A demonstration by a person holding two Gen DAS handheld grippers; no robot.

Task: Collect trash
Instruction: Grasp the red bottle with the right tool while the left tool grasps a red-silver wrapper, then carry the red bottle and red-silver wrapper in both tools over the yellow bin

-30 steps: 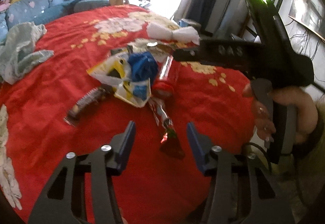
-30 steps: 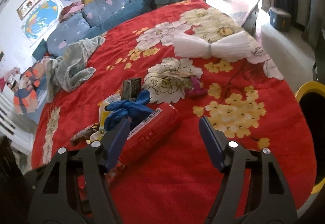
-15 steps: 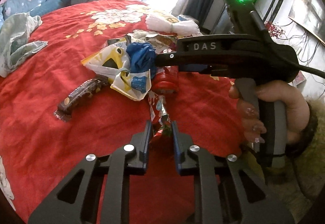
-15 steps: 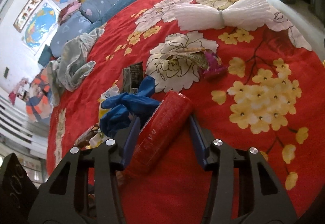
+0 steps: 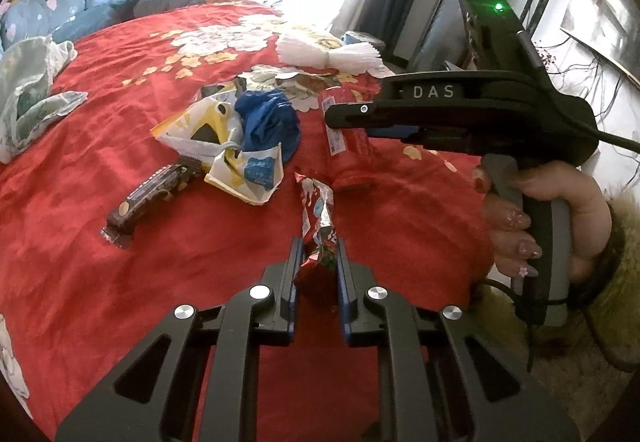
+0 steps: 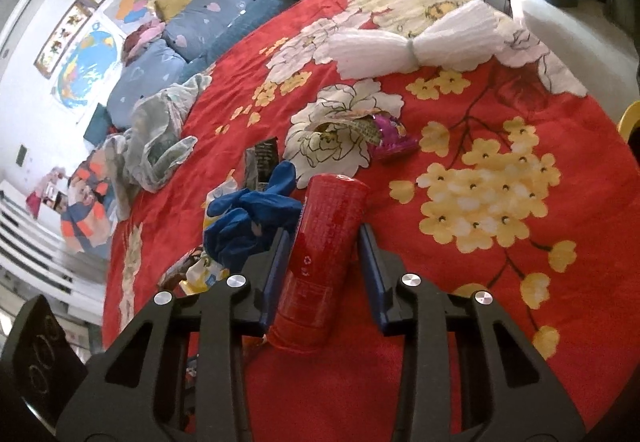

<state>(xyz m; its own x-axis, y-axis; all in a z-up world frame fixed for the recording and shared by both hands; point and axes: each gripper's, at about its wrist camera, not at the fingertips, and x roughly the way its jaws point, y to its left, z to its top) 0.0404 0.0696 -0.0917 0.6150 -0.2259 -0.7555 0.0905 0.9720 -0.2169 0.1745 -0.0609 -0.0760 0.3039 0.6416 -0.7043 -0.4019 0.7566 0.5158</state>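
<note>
Left wrist view: my left gripper (image 5: 318, 248) has just been closing and now pinches the crumpled foil wrapper (image 5: 318, 215) between its pads; the wrapper's free end sticks up and away beyond the fingertips. Ahead and to the left of this gripper a brown snack bar (image 5: 150, 195) lies on the red bedspread (image 5: 100, 290). Just right of the bar, still ahead-left of the gripper, sits a yellow and white snack bag (image 5: 228, 149), with a blue glove (image 5: 270, 123) bunched on its far edge. Further right, ahead of the fingertips, the red can (image 5: 352, 145) lies on its side. My right gripper (image 5: 348, 117) reaches in from the right over that can, a hand (image 5: 548, 209) on its handle.

Right wrist view: ahead-left of my right gripper (image 6: 322, 238) the blue glove (image 6: 252, 217) touches the left finger. The jaws have just been closing; the red can (image 6: 324, 254) stands between them, both pads against its sides, so I read it as gripped. Beyond the can, a purple wrapper (image 6: 390, 137) lies on a white flower print. Far ahead-right, a white tied bundle (image 6: 412, 41) rests on the bedspread (image 6: 520, 302).
</note>
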